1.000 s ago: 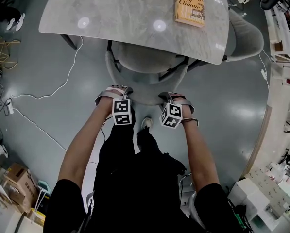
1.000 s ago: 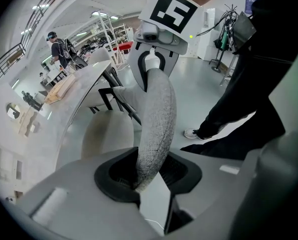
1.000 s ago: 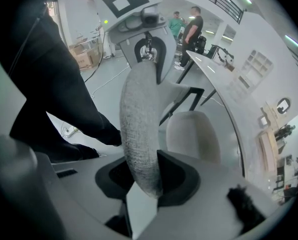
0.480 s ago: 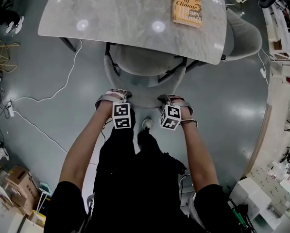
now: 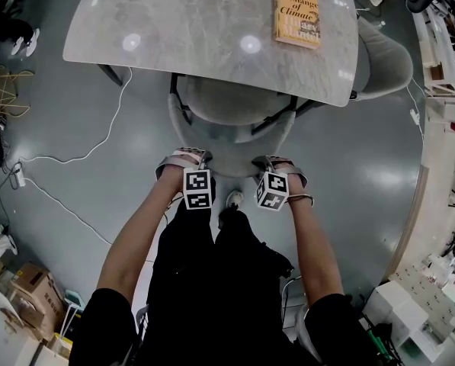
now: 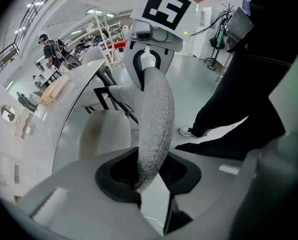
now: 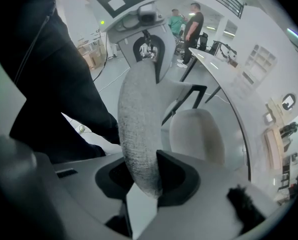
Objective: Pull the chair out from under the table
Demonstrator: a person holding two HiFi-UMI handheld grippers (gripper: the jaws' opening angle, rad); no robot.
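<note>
A grey upholstered chair (image 5: 231, 97) stands partly under the marble table (image 5: 197, 29), its curved backrest (image 5: 229, 149) towards me. My left gripper (image 5: 183, 159) is shut on the backrest's top rim at the left, my right gripper (image 5: 273, 163) on the same rim at the right. In the left gripper view the fabric rim (image 6: 156, 119) runs up between the dark pads of the left gripper (image 6: 149, 176). In the right gripper view that rim (image 7: 139, 119) is pinched by the right gripper (image 7: 146, 176). Both grippers point steeply down.
An orange book (image 5: 297, 16) lies on the table's far right. A second grey chair (image 5: 383, 56) sits at the table's right end. White cables (image 5: 82, 143) trail over the floor at the left. My legs and a shoe (image 5: 231, 198) are right behind the chair.
The backrest and both grippers sit slightly lower in the head view, a little nearer to me. Both grips on the rim are unchanged.
</note>
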